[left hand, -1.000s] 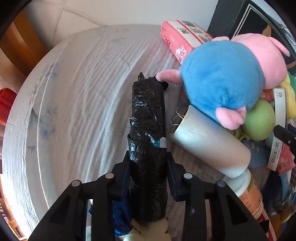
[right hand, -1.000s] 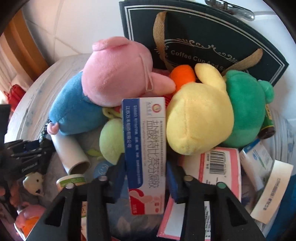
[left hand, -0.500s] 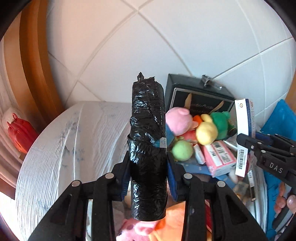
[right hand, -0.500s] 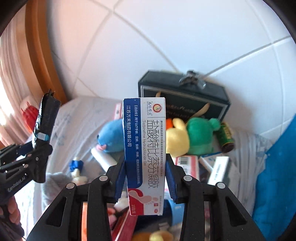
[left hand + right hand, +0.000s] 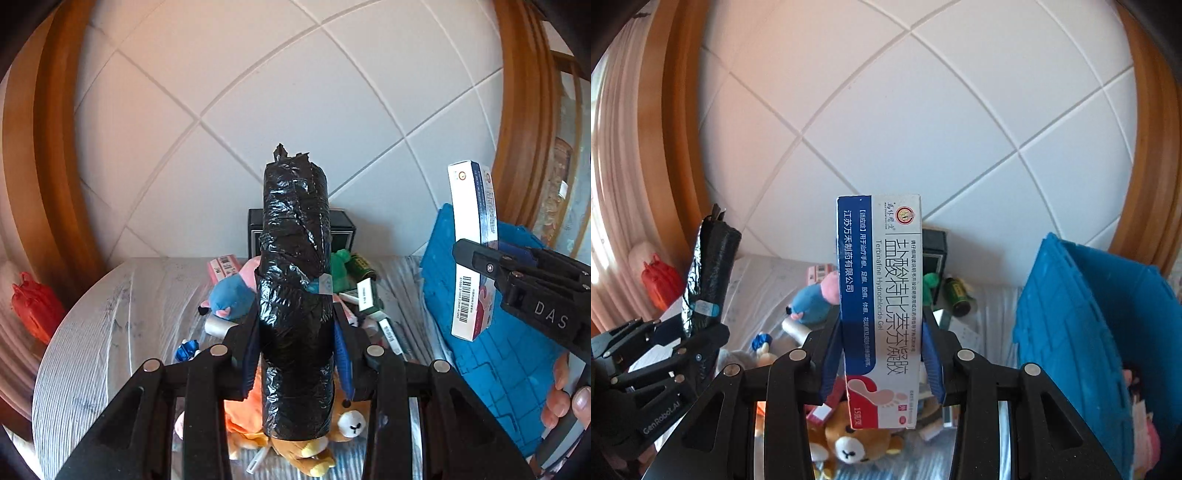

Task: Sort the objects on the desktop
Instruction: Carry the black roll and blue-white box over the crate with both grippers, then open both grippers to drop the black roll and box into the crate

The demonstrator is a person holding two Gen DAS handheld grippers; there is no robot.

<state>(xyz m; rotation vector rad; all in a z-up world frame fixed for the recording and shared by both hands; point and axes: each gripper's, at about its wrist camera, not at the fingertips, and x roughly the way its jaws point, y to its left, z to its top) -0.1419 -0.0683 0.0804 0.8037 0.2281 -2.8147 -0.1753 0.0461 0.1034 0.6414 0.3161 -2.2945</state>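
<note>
My left gripper [image 5: 295, 354] is shut on a black roll of plastic bags [image 5: 293, 277], held upright high above the table; the same roll [image 5: 709, 273] shows at the left of the right wrist view. My right gripper [image 5: 881, 354] is shut on a white and blue medicine box [image 5: 881, 306], also upright in the air; that box [image 5: 474, 251] appears at the right of the left wrist view. Far below lies the pile of plush toys and boxes [image 5: 236, 295] on the round white table [image 5: 96, 332]. A person's fingers [image 5: 561, 402] show at the right edge.
A blue plastic crate [image 5: 1082, 332] stands at the right beside the table. A dark gift bag [image 5: 934, 258] leans on the tiled wall behind the pile. A bear plush [image 5: 849, 443] lies near the front. A red object [image 5: 35, 310] sits left, off the table.
Both grippers have risen well above the table and pulled back, each still holding its object. The pile now looks small and far below, and the blue crate has come into view.
</note>
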